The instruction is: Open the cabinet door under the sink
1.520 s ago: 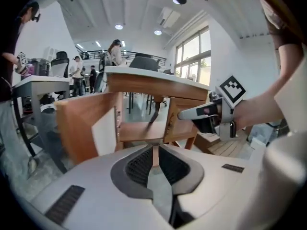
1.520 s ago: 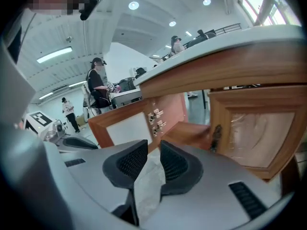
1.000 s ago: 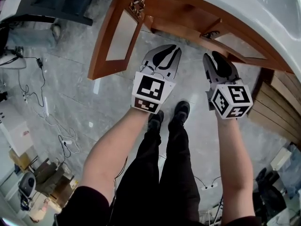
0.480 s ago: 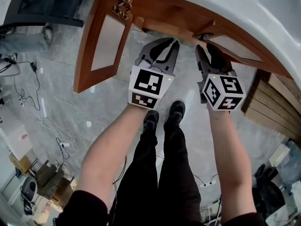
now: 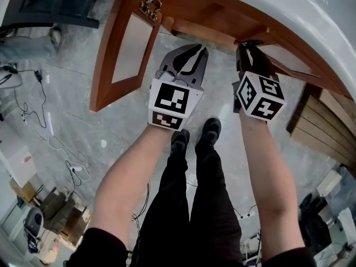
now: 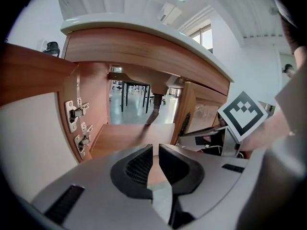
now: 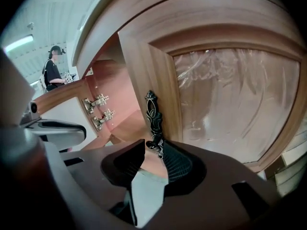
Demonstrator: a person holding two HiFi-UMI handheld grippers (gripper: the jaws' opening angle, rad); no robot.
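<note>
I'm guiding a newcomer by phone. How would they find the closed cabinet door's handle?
Under the white sink sits a curved wooden cabinet. Its right door is shut; the handle stands upright on that door's inner edge, dark ornate scrollwork unlike the silver hinges.

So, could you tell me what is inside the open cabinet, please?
A bare wooden floor, two hinges on its left wall, a grey pipe behind. The left tool hides the floor's front.

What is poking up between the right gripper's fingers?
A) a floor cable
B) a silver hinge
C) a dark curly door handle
C: in the right gripper view, the lower end of the dark curly door handle sits between the fingers of the right gripper, which stand apart and have just been closing a little.
</note>
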